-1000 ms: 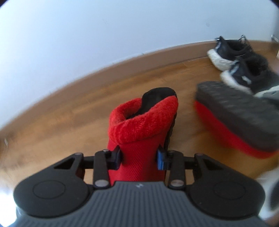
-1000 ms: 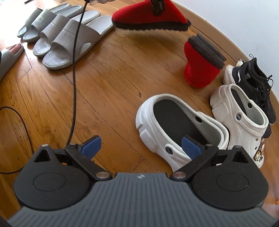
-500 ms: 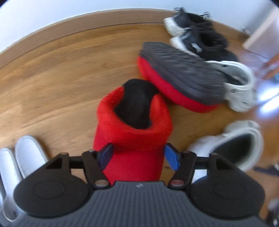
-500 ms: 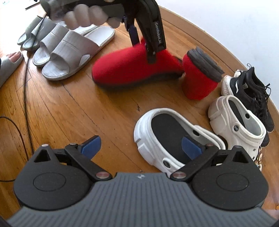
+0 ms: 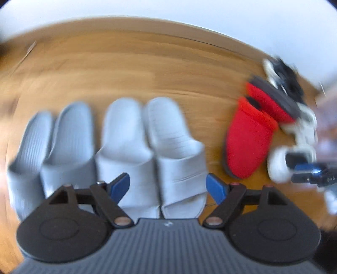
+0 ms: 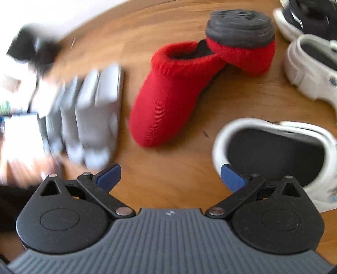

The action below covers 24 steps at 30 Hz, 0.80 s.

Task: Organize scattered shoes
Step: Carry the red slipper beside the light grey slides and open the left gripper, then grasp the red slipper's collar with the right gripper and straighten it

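Left gripper (image 5: 167,187): black linkage arms, blue pads, silver pivot screws above a ribbed grey housing; right gripper (image 6: 170,177) identical, small white logo on its housing.

Domestic interior, most likely an entry or hallway of a home. Evidence: a wooden plank floor (image 5: 126,69) running to a wooden skirting board (image 5: 130,25) under a plain pale wall (image 5: 168,10). Household footwear lies along the floor: four grey slides (image 5: 126,147) in a row, two red house slippers (image 6: 168,94), white clogs (image 6: 273,151) and black trainers (image 6: 311,16). No work fittings or shop fixtures are visible.
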Each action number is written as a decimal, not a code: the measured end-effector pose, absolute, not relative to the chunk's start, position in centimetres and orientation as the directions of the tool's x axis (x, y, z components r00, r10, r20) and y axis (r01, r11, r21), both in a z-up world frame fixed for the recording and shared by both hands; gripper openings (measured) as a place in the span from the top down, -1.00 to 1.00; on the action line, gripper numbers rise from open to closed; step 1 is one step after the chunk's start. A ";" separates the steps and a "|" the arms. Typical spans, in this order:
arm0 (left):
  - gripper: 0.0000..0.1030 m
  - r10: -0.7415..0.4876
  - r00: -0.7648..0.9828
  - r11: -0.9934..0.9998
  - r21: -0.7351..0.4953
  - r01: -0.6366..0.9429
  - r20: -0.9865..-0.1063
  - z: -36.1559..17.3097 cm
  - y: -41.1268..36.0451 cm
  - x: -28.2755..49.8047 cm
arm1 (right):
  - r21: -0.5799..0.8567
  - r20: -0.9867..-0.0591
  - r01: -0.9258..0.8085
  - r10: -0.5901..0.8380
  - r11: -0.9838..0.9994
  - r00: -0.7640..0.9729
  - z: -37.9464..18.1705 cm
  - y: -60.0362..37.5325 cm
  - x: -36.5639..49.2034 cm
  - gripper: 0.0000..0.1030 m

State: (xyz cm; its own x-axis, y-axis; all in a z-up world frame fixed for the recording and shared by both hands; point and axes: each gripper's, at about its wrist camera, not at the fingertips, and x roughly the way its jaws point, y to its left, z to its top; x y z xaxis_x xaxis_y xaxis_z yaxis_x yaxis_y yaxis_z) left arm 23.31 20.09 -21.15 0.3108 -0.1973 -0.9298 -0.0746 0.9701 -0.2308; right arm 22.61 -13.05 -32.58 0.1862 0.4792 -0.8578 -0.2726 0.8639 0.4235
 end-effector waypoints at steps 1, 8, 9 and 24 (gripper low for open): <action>-0.52 -0.185 0.323 0.973 -0.219 -0.071 -0.928 -20.9 20.5 23.0 | 0.412 -0.857 -0.267 0.470 0.871 0.213 -32.7 -12.2 23.3 -0.98; -0.52 -0.179 0.405 0.983 -0.178 0.040 -0.896 -19.4 20.1 21.7 | 0.366 -0.881 -0.205 0.409 0.908 0.237 -36.1 -6.8 27.9 -0.89; -0.52 -0.180 0.407 0.983 -0.179 0.040 -0.895 -19.4 20.5 21.6 | 0.356 -0.889 -0.171 0.389 0.919 0.239 -36.9 -6.6 28.4 -0.79; -0.52 -0.206 0.403 0.977 -0.209 0.039 -0.891 -19.0 22.1 20.4 | 0.321 -0.869 -0.574 0.475 0.754 0.138 -37.7 -2.9 25.4 0.00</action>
State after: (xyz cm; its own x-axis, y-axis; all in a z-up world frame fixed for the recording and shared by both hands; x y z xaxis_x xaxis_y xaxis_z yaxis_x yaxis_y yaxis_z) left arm 20.37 22.14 -19.01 0.4033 -0.2064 -0.8915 0.0392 0.9772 -0.2086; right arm 25.42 -2.92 -37.74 0.1381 0.4751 -0.8690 -0.5738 0.7536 0.3208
